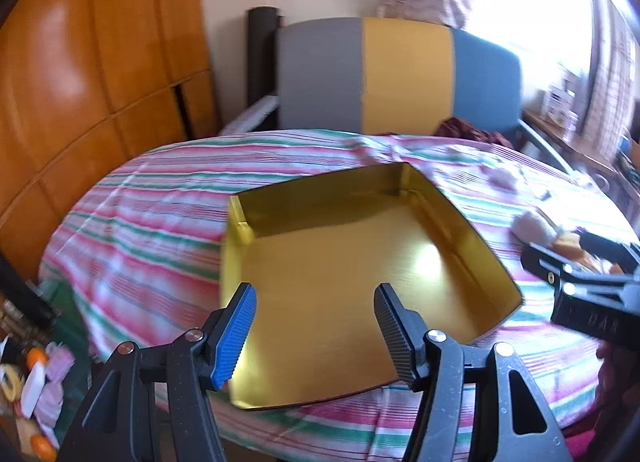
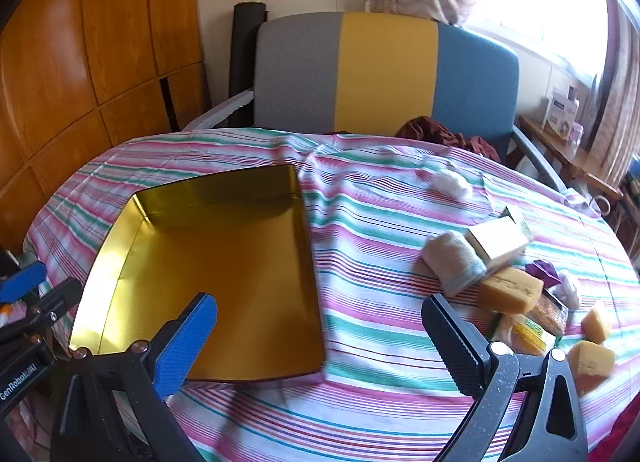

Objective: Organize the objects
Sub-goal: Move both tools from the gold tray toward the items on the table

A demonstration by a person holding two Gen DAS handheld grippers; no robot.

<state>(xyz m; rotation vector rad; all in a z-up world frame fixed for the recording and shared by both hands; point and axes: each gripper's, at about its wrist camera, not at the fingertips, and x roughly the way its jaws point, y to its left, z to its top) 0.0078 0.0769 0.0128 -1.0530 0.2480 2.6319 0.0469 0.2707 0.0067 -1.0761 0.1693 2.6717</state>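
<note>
An empty gold tin tray (image 1: 280,218) (image 2: 120,262) lies on the striped tablecloth. My left gripper (image 1: 316,298) is open and empty, hovering over the tray's near side. My right gripper (image 2: 320,318) is open and empty, above the cloth just right of the tray; it also shows in the left wrist view (image 1: 584,274). Right of it lie loose objects: a rolled beige sock (image 2: 452,258), a gold box (image 2: 500,242), yellow sponge blocks (image 2: 512,290) (image 2: 590,362), a white fluffy ball (image 2: 450,184), a packaged item (image 2: 532,330) and a purple piece (image 2: 542,268).
A chair (image 2: 384,74) with grey, yellow and blue back stands behind the round table (image 2: 360,402). A dark red cloth (image 2: 436,134) lies on its seat. A wooden wardrobe (image 2: 80,62) is at left, a side shelf with boxes (image 2: 560,118) at right. Clutter lies on the floor (image 1: 36,382) at left.
</note>
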